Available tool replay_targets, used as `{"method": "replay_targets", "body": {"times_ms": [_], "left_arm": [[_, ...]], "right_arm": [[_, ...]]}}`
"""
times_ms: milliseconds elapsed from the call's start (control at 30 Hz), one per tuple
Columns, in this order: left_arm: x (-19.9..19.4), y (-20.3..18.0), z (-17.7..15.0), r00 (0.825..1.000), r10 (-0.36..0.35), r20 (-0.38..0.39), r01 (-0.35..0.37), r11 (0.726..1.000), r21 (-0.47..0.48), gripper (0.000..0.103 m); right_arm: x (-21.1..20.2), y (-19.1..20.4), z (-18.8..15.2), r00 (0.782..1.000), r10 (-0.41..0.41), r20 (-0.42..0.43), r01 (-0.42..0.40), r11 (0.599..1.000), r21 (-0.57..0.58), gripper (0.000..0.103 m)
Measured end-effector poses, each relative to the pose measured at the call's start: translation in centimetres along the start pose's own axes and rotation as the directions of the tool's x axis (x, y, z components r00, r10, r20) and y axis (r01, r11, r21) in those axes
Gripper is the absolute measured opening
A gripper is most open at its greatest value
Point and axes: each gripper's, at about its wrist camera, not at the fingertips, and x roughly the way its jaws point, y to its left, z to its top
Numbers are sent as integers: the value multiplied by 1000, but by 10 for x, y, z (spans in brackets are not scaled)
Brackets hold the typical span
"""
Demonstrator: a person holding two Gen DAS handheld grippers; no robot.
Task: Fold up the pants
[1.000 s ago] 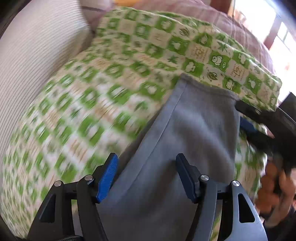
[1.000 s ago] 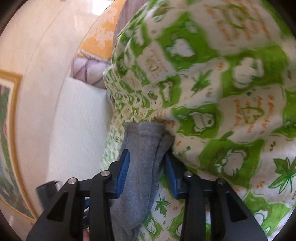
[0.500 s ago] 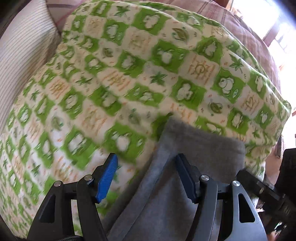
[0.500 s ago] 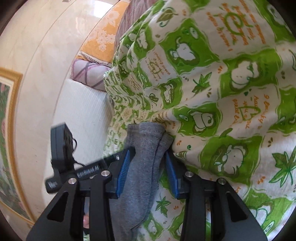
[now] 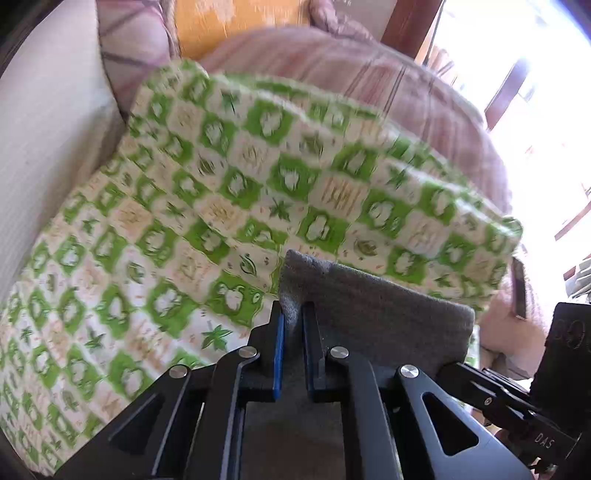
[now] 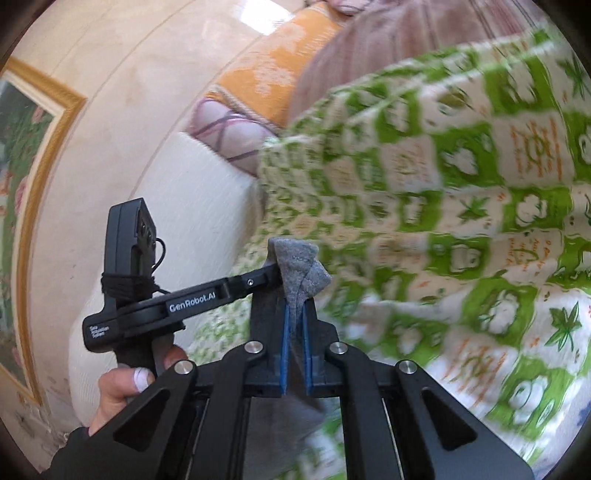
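The grey pants (image 5: 376, 314) hang as a taut band above the green-and-white patterned blanket (image 5: 221, 206). My left gripper (image 5: 291, 314) is closing its jaws, and the blue pads pinch the band's left corner between them. The right gripper (image 5: 456, 365) holds the band's other corner at the lower right of the left wrist view. In the right wrist view, my right gripper (image 6: 295, 306) is shut on a bunched corner of the pants (image 6: 299, 266). The left gripper (image 6: 273, 275) reaches in from the left right beside it, held by a person's hand (image 6: 122, 384).
The blanket lies on a pink striped cover (image 5: 369, 74). A white ribbed cushion (image 5: 48, 129) stands along the left, with an orange pillow (image 5: 229, 22) behind. A gold picture frame (image 6: 37, 129) hangs on the wall. Bright windows are at the right.
Both grippers went from open around the pants to shut on them. They have lifted the grey edge off the blanket, and both views now tilt up toward the pillows.
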Motion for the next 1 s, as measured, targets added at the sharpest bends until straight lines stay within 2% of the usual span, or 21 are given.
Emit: {"method": "replay_targets", "body": {"times_ms": [167, 333, 433, 533, 600, 833, 967, 1000], "left_arm": [[-53, 18, -26, 996, -18, 86, 21, 999, -32, 7], [-102, 53, -68, 986, -29, 167, 45, 995, -93, 7], [-126, 67, -96, 978, -19, 209, 44, 992, -117, 7], [-150, 80, -132, 970, 1, 242, 38, 987, -155, 7], [-160, 92, -155, 966, 6, 257, 46, 979, -197, 7], [-169, 151, -241, 962, 13, 274, 94, 923, -373, 7], [-170, 176, -281, 958, 19, 287, 115, 889, -443, 7], [-169, 180, -289, 958, 23, 287, 116, 882, -457, 7]], "right_arm": [[-9, 41, -6, 997, 76, -16, -77, 995, -56, 7], [-16, 86, -27, 978, 185, -96, -196, 973, -119, 7], [-20, 108, -47, 950, 262, -168, -284, 951, -123, 7], [-19, 125, -73, 901, 351, -255, -383, 920, -86, 7], [-15, 135, -87, 876, 381, -297, -418, 906, -70, 7], [18, 169, -149, 790, 401, -463, -473, 880, -45, 7], [45, 183, -188, 733, 383, -562, -484, 874, -36, 7], [50, 185, -196, 725, 376, -577, -483, 875, -37, 7]]}}
